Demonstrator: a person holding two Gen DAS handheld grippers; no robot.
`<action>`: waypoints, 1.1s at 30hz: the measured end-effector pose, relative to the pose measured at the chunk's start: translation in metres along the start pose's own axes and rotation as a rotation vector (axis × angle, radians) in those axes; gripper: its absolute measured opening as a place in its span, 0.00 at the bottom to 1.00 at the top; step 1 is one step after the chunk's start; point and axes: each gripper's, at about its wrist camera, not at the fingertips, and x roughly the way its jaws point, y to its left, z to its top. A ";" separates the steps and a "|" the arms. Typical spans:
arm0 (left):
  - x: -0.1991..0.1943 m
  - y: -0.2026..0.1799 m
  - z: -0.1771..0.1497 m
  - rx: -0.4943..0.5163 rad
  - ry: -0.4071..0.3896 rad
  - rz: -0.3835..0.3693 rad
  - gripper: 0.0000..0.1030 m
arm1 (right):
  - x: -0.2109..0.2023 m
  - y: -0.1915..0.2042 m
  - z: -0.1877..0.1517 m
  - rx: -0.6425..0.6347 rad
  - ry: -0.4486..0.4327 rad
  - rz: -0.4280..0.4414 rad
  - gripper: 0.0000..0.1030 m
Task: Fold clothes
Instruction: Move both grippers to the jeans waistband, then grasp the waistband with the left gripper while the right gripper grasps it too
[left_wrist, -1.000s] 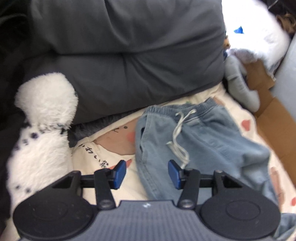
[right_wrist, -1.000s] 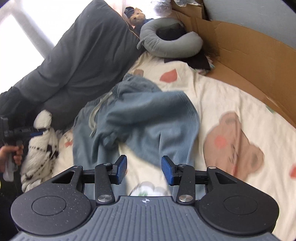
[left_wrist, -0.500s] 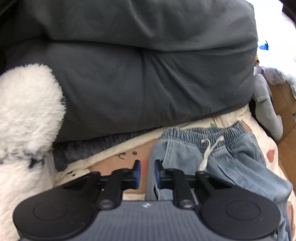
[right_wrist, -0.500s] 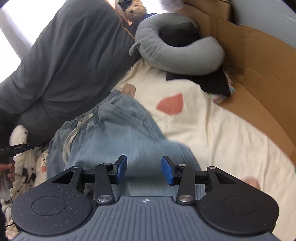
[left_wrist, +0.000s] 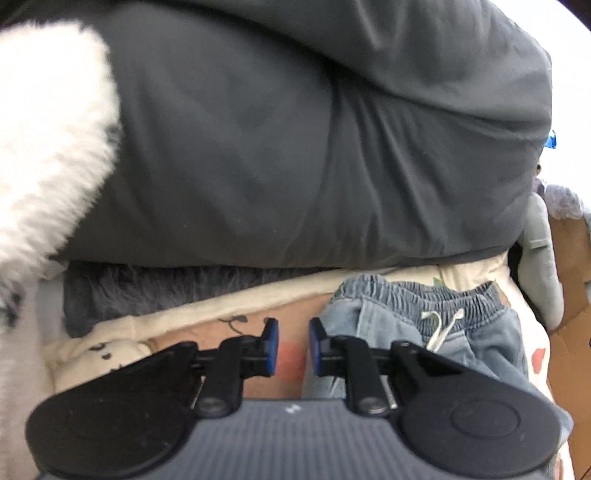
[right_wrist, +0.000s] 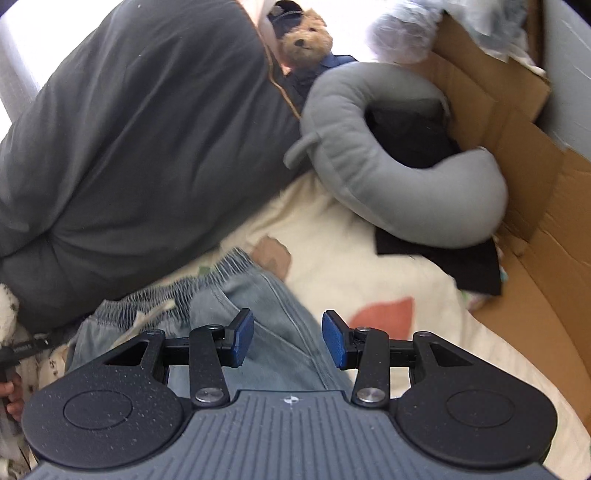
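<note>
The light blue pants (left_wrist: 436, 325) lie on the cream printed bedsheet (right_wrist: 332, 251), waistband toward the far dark grey duvet (left_wrist: 295, 147). The left hand-held gripper (left_wrist: 291, 347) stands with its jaws narrowly apart over bare sheet just left of the pants, grasping nothing. The right hand-held gripper (right_wrist: 288, 341) is released (jaws wide), hovering over the pants' right side, near a grey neck pillow (right_wrist: 388, 177).

No readable words, brands or numbers are showing anywhere. Small dark marks are sitting on the cream printed bedsheet (left_wrist: 122, 350) at the near left, too blurred to read as characters or only as drawing.
</note>
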 end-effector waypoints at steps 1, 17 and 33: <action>0.003 0.001 -0.001 -0.013 0.003 -0.019 0.17 | 0.005 0.005 0.002 -0.005 -0.008 0.001 0.49; 0.044 -0.005 -0.015 0.019 0.055 -0.052 0.22 | 0.090 0.041 -0.008 -0.088 0.032 0.036 0.57; 0.044 -0.037 -0.020 0.116 0.031 -0.093 0.08 | 0.136 0.063 0.017 -0.181 0.073 0.046 0.57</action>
